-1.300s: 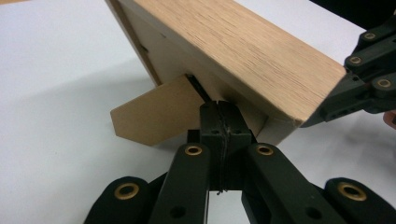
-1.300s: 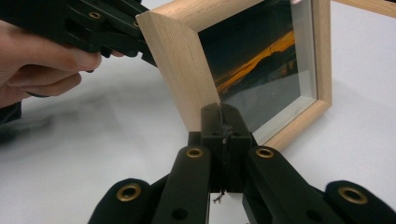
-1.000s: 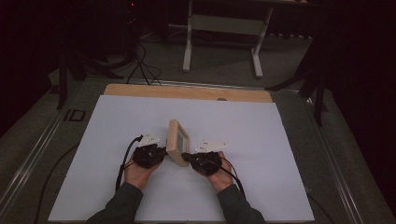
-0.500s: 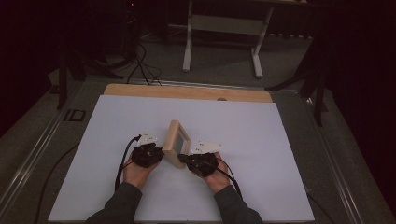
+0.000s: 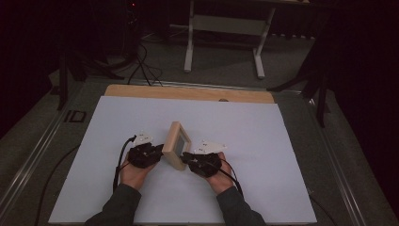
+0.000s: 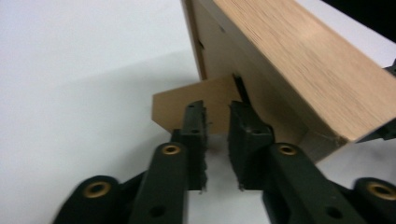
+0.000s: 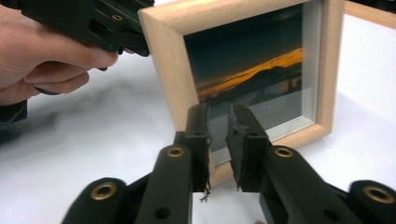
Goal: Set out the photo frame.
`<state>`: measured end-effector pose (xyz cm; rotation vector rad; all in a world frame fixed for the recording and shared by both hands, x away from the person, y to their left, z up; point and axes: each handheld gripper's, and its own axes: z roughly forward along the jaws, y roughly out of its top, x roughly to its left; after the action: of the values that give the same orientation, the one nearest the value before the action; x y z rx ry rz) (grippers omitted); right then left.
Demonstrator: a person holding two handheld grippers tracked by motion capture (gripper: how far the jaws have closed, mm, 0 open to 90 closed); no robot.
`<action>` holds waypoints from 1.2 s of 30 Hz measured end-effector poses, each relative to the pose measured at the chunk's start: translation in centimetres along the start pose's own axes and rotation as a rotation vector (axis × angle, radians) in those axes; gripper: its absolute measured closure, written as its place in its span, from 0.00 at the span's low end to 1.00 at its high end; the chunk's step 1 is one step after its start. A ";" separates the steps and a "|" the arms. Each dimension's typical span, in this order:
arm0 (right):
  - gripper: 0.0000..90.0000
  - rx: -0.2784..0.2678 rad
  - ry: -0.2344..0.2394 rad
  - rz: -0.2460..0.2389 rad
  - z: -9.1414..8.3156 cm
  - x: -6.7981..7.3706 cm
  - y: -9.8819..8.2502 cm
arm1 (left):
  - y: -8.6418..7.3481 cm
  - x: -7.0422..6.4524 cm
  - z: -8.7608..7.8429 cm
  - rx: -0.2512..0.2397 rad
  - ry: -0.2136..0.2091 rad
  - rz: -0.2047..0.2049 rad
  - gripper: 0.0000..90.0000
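Both grippers' jaws have just been opening, letting go of the picture frame (image 5: 178,149).

Left gripper (image 6: 215,122) gapes behind its back stand (image 6: 196,100); right gripper (image 7: 218,125) gapes at its front. It stands upright, mid-table (image 5: 263,141), apparently set down.

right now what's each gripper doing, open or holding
left gripper: jaws just opened, a gap shows, at the stand behind the frame, not gripping.
right gripper: jaws just opened, at the frame's front edge, not gripping.
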<state>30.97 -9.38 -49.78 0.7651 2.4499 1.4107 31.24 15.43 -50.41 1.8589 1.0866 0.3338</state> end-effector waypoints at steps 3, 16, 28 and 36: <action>0.78 -0.007 -0.003 0.002 -0.3 -0.1 0.1 | 0.0 0.2 -0.4 -0.016 0.021 -0.013 0.72; 0.65 -0.013 -0.021 -0.001 -1.4 -0.5 0.2 | 0.3 0.8 -2.0 -0.068 0.019 -0.066 0.53; 0.62 -0.030 -0.039 0.019 -2.3 -1.2 0.2 | 0.9 0.9 -3.5 -0.131 0.012 -0.084 0.45; 0.60 -0.039 -0.054 0.029 -2.7 -1.5 0.2 | 1.4 0.5 -4.4 -0.164 0.004 -0.092 0.42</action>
<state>31.16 -12.15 -48.32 0.8221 2.3731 1.4249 29.56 18.13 -47.04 1.6591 1.1095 0.3625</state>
